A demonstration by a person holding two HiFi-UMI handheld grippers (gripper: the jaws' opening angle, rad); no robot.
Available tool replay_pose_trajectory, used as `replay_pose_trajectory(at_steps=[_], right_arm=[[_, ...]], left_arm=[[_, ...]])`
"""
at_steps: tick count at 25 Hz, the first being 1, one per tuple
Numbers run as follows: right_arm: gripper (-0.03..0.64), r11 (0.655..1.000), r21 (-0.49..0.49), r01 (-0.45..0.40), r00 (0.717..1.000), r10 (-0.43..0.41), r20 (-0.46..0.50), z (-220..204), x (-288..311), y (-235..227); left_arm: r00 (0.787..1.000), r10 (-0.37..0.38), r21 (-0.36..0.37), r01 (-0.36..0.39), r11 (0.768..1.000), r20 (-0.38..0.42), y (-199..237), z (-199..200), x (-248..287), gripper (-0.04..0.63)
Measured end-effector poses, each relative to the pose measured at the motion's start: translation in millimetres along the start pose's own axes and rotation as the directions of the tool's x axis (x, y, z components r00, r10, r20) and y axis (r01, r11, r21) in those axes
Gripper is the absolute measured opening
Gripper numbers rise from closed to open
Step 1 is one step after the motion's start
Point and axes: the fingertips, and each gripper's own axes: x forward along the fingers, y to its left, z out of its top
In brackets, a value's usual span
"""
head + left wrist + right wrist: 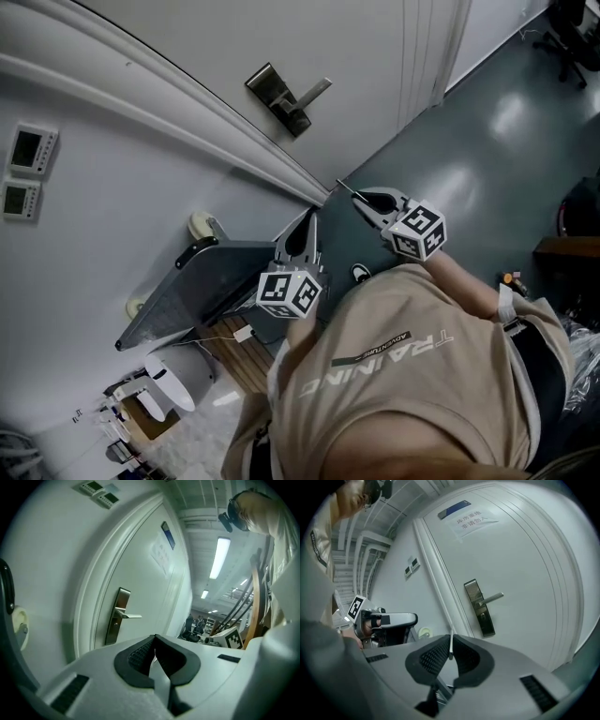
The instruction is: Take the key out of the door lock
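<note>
The white door (234, 37) carries a metal lock plate with a lever handle (286, 98), also seen in the right gripper view (480, 609) and the left gripper view (115, 618). No key shows in the lock. My right gripper (361, 199) is well short of the door, shut on a thin key (451, 644) that sticks up edge-on between its pads; in the head view the key (347, 189) pokes out toward the door frame. My left gripper (310, 223) hangs beside it, lower left, jaws shut (155, 639) with nothing held.
A folded grey platform cart (202, 281) leans on the wall left of the door. Two small wall panels (28, 150) sit at far left. A paper notice (476, 520) is on the door. An office chair (572, 37) stands at top right on the grey floor.
</note>
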Motion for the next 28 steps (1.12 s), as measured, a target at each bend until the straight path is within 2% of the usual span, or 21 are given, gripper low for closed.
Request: replay_pose_trajectory(at_steps=[3, 9, 17, 23, 28], right_arm=[[0.028, 0.999, -0.037, -0.040, 0.999, 0.040, -0.005, 16.2, -0.4, -17.4], [0.028, 0.995, -0.040, -0.091, 0.996, 0.091, -0.003, 32.0, 0.5, -45.6], [0.028, 0.973, -0.126, -0.192, 0.981, 0.186, -0.059, 39.9, 4.2, -77.8], [0.028, 0.975, -0.095, -0.201, 0.975, 0.190, -0.113, 32.6, -11.1, -108.4], [0.028, 0.979, -0.046, -0.200, 0.976, 0.195, -0.099, 37.2, -4.7, -118.3]], left_arm=[[0.998, 0.062, 0.004, -0.062, 0.998, 0.001, 3.4, -0.8, 14.5, 0.006], [0.992, 0.128, 0.028, -0.128, 0.991, 0.014, -10.3, 7.5, 37.3, 0.006], [0.969, 0.245, 0.052, -0.246, 0.968, 0.017, -3.3, -3.9, 70.5, 0.006], [0.979, 0.199, -0.010, -0.199, 0.980, 0.037, -27.4, -6.6, 113.1, 0.006], [0.985, 0.168, 0.004, -0.168, 0.986, 0.024, -22.9, 2.4, 139.1, 0.006]])
